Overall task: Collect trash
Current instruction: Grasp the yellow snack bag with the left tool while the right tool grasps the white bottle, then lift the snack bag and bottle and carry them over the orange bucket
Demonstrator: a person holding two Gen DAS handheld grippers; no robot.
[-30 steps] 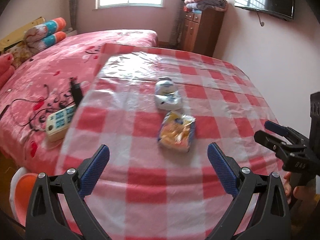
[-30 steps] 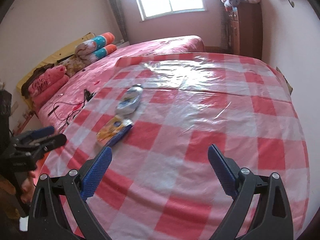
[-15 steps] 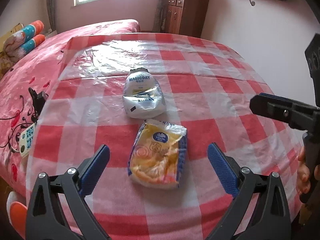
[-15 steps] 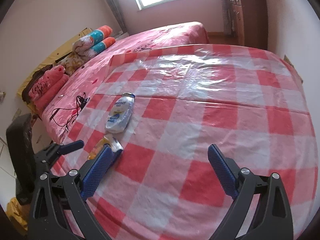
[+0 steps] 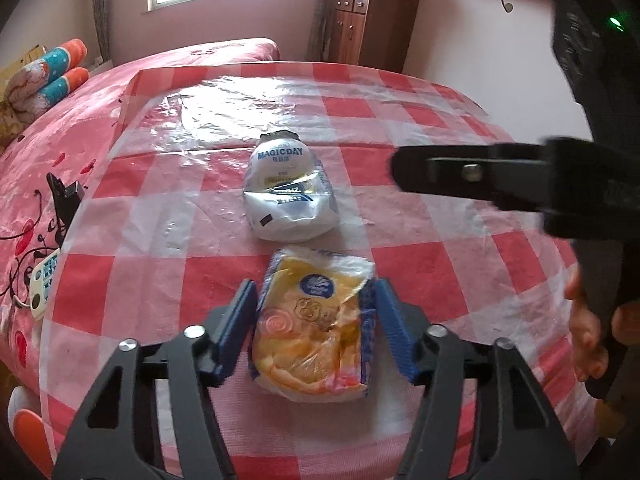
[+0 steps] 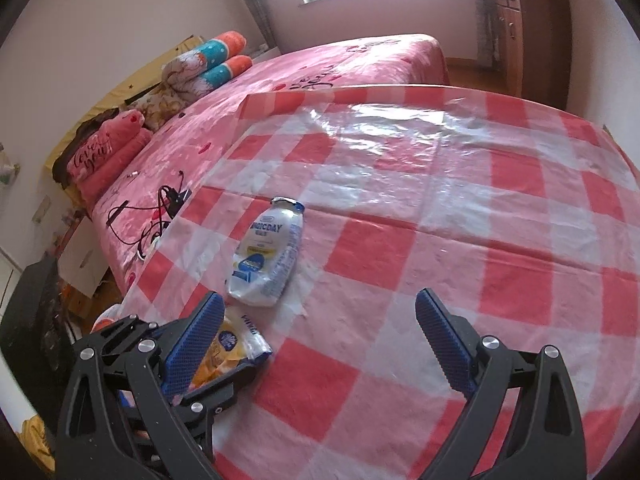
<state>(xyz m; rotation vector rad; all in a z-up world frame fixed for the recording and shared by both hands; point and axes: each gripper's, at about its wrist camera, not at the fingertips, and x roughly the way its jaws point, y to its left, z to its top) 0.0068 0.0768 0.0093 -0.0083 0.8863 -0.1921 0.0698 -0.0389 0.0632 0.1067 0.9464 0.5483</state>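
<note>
Bench [image 5: 440,264] cloth is carrying two pieces of trash. Left tool [image 5: 314,320] has just been closing around the yellow wrapper [image 5: 316,332], pads touching its sides. Right tool [image 6: 320,336] is gaping empty near the bottle [image 6: 266,256]. Next: squeezing firmly, then lifting.

The worktop [image 5: 420,248] wears a red-and-white checked plastic sheet, glossy and finely wrinkled, throwing back the window light. On it the yellow snack wrapper [image 5: 312,328] is thin, shiny, crinkled film, part clear. The white pouch [image 5: 286,196] beyond it is smooth, glossy plastic, dented, with a torn foil-like top. The left gripper [image 5: 314,334] has matt black plastic arms, bright metal screw heads and blue pads [image 5: 236,328] with a fine ribbed texture; the right gripper [image 6: 320,344] looks the same. The bed [image 6: 320,68] carries soft, plush pink cloth. The cabinet [image 5: 372,24] is dark, slightly shiny wood.
</note>
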